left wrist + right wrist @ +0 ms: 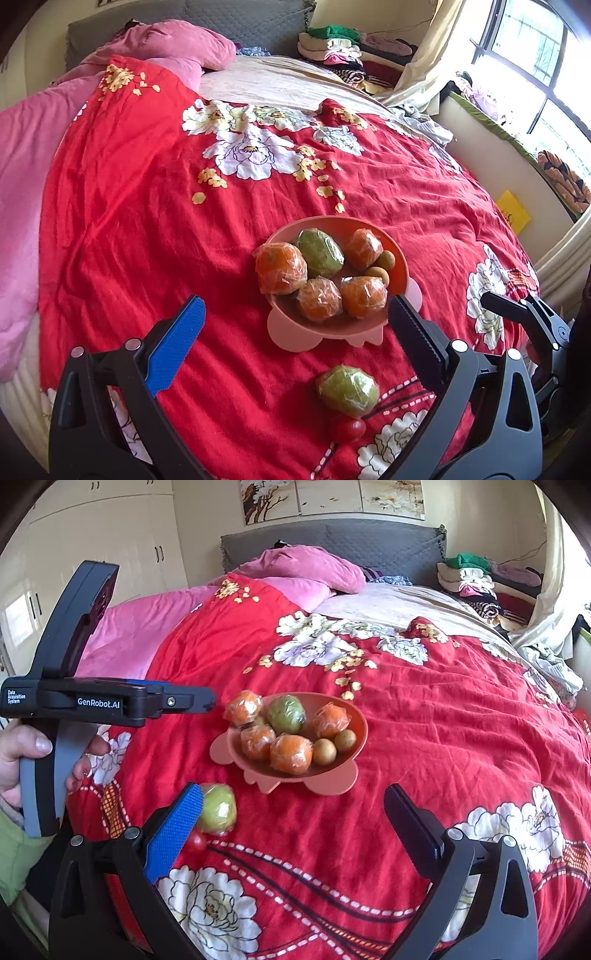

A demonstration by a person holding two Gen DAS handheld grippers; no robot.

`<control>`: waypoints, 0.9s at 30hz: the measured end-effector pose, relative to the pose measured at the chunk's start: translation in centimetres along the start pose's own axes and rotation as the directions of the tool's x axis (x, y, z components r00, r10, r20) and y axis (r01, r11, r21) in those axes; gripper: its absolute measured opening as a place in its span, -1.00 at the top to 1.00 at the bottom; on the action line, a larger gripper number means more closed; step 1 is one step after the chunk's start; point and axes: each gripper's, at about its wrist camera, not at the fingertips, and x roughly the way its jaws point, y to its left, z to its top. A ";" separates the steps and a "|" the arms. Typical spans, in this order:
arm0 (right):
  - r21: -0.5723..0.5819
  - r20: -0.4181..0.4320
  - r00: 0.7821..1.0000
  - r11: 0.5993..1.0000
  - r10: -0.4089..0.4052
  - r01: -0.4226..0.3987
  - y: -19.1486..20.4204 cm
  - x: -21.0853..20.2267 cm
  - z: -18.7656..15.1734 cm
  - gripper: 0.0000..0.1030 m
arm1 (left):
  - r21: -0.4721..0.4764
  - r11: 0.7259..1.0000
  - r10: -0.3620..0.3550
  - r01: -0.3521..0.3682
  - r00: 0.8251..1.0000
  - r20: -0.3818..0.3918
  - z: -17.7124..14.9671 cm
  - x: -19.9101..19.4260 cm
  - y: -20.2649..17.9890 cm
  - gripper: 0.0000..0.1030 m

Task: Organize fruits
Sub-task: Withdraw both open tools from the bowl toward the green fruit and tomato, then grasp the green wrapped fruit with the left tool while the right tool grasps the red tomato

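A pink bowl point(400, 258) point(360, 723) sits on the red floral bedspread and holds several wrapped orange fruits point(281, 267), a wrapped green fruit point(320, 252) and two small brown fruits point(377, 275). Nearer to me, a second wrapped green fruit point(348, 390) point(218, 808) and a small red tomato point(348, 429) point(197, 842) lie loose on the bedspread. My left gripper point(295, 321) is open, hovering above the bowl's near side with nothing between its fingers. My right gripper point(295, 808) is open and empty; its blue left finger point(177, 834) partly hides the loose green fruit.
The red bedspread point(147, 221) covers most of the bed. Pink pillows point(177, 40) lie by the grey headboard, and folded clothes point(340, 48) are stacked at the far right. A hand point(22, 753) holds the left gripper's handle. A window point(535, 55) is on the right.
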 end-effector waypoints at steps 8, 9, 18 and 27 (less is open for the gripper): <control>-0.020 -0.017 0.999 0.999 0.026 -0.027 1.7 -0.2 -0.9 -0.91 | 0.006 1.000 -0.006 0.006 1.000 -0.016 -1.2 -0.5 -0.2 -0.81; -0.025 -0.019 0.999 0.999 0.029 -0.029 1.9 -0.3 -1.1 -0.91 | 0.010 1.000 -0.008 0.008 1.000 -0.020 -1.3 -0.5 -0.2 -0.81; -0.031 -0.038 0.998 0.999 0.042 -0.043 2.7 -0.8 -2.3 -0.91 | 0.079 0.996 -0.039 0.046 0.995 -0.093 -3.4 0.1 -2.0 -0.81; -0.019 -0.052 0.998 0.999 0.032 -0.033 2.5 -1.6 -4.0 -0.91 | 0.130 0.988 -0.055 0.079 0.982 -0.179 -5.3 2.1 -3.3 -0.58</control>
